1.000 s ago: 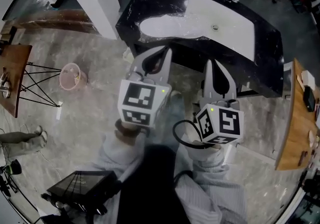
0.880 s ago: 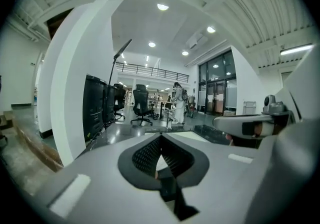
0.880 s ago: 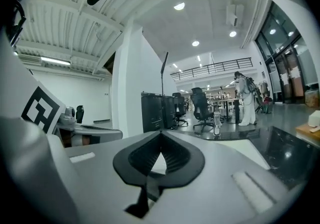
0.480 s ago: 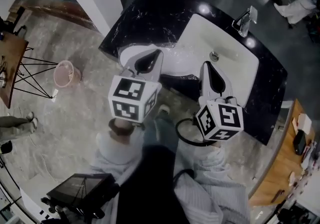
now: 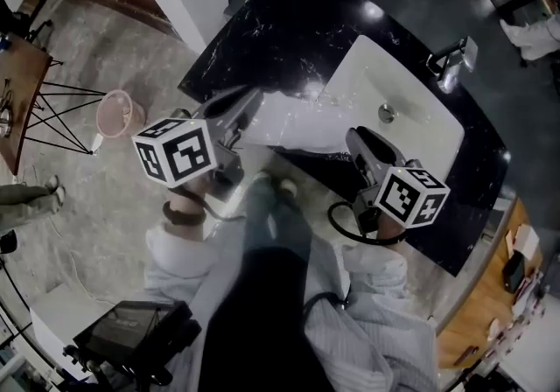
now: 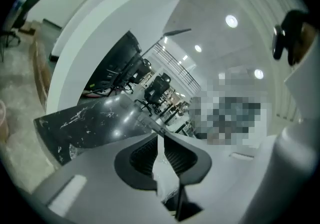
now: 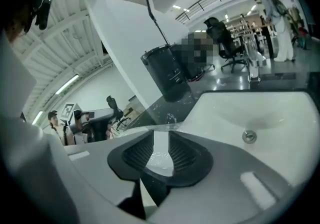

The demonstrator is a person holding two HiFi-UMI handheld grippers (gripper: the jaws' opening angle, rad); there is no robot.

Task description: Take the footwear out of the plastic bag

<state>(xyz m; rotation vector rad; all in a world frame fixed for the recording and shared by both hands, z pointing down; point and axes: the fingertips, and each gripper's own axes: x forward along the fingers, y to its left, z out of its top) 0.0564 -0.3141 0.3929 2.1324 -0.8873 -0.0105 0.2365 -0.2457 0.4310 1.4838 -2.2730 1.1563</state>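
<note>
Bag-opening step: the left gripper (image 6: 159, 140) pinches film of the plastic bag (image 5: 293, 123) in barely parting jaws, the right gripper (image 7: 161, 143) is opening wide around it, unclamped (footwear not yet out); next, spread the mouth.

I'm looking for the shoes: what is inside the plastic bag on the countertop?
Only whitish, crinkled film of the plastic bag shows, on the black countertop. Its contents are covered; nothing inside can be made out.
</note>
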